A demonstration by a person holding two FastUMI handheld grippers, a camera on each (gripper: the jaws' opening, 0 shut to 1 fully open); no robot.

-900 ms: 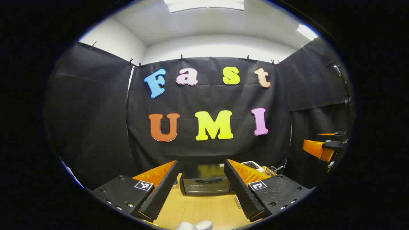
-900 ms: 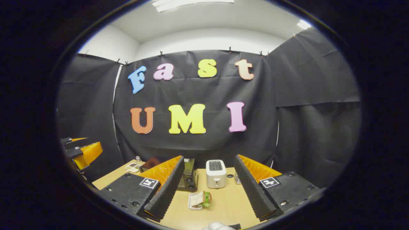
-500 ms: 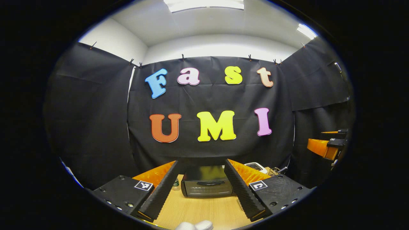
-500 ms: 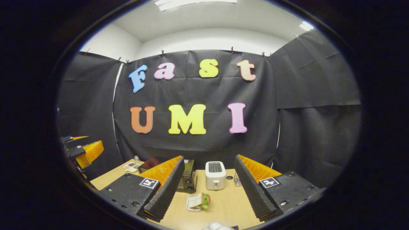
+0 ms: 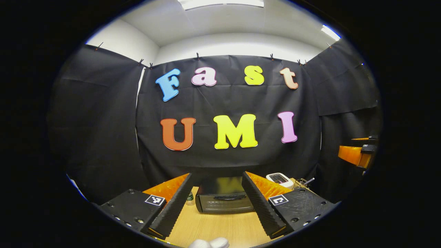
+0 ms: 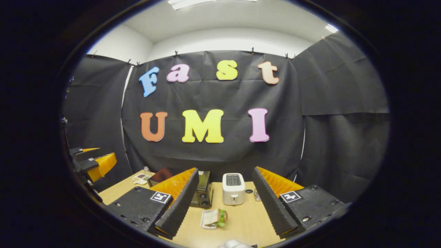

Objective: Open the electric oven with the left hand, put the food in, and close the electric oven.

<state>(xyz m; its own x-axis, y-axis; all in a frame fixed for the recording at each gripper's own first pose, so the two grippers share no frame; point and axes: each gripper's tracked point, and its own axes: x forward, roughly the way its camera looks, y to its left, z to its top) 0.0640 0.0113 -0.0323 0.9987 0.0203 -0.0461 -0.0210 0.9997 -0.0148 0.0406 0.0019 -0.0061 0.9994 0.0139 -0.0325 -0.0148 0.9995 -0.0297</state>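
Low in the left gripper view, the left tool (image 5: 215,203) has its two fingers spread wide apart with nothing between them but air; the black electric oven (image 5: 224,199) stands beyond them at the lower centre of the frame, on the wooden counter (image 5: 213,229), its door closed and its handle running across the top of the door. A white toaster (image 5: 279,179) sits to the right behind the oven, partly hidden by one finger. At the right edge of that frame the right tool (image 5: 358,151) hangs in the air, well apart from the oven.

In the right gripper view, the right tool's own fingers stand wide apart at the bottom of the frame, holding nothing. Between them, lower centre, the food (image 6: 217,217), a sandwich with green leaves, lies on a small white tray (image 6: 206,220) on the counter. The toaster stands upright just behind it, and the oven is left of the toaster, mostly hidden behind one finger. The left tool shows at the left edge.
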